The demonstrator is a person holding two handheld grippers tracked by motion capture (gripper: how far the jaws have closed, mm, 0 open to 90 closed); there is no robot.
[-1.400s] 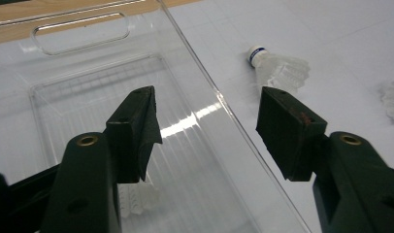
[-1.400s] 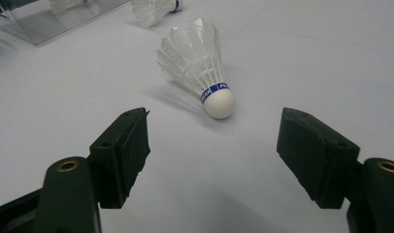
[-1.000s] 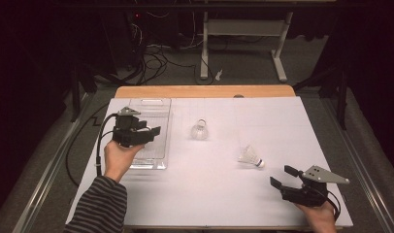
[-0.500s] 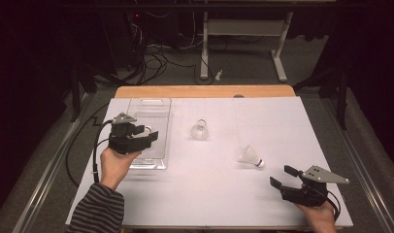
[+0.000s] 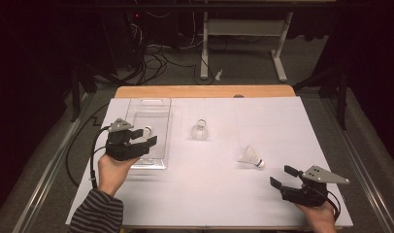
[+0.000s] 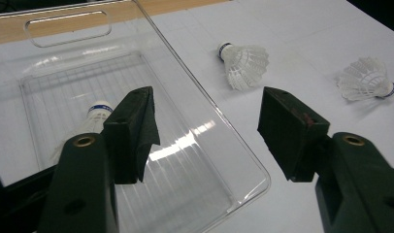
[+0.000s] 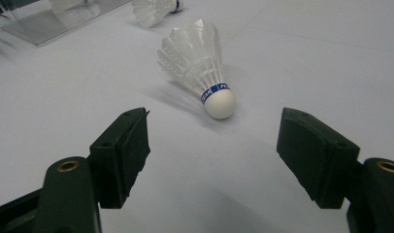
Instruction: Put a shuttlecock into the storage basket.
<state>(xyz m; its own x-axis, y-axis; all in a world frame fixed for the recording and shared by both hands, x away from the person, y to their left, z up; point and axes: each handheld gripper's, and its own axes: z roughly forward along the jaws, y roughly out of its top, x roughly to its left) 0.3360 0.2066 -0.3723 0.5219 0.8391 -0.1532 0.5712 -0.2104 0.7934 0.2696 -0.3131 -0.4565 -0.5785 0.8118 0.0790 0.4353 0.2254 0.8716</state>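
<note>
Collecting shuttlecocks into the clear plastic tray (image 5: 158, 109) looks like the work in hand. One white feathered shuttlecock with a blue band (image 6: 90, 121) already lies inside the tray, near its left side in the left gripper view. Two more sit on the white tabletop (image 5: 219, 189): a middle one (image 5: 199, 130) just right of the tray, resting cork up, and a nearer one (image 7: 200, 63) lying on its side with the cork pointing toward your right hand.

Your left hand-held gripper (image 5: 139, 141) hovers over the tray's near end, jaws apart and empty. Your right hand-held gripper (image 7: 212, 155) sits low at the near right of the tabletop, jaws wide apart, empty, lined up on the nearer shuttlecock's cork but short of it.

Notes for the pick, as a judgement:
- Bring the right hand-held gripper forward until the cork and blue band sit between the pads; close there, not on the feather skirt, which would likely crush or splay.
- Keep the jaws low and level so neither pad nudges the cork first; it looks light and may roll or spin away.
- Close gently, lift clear, then carry it across to the tray.
- Move the left hand-held gripper aside so the drop zone stays open.
</note>
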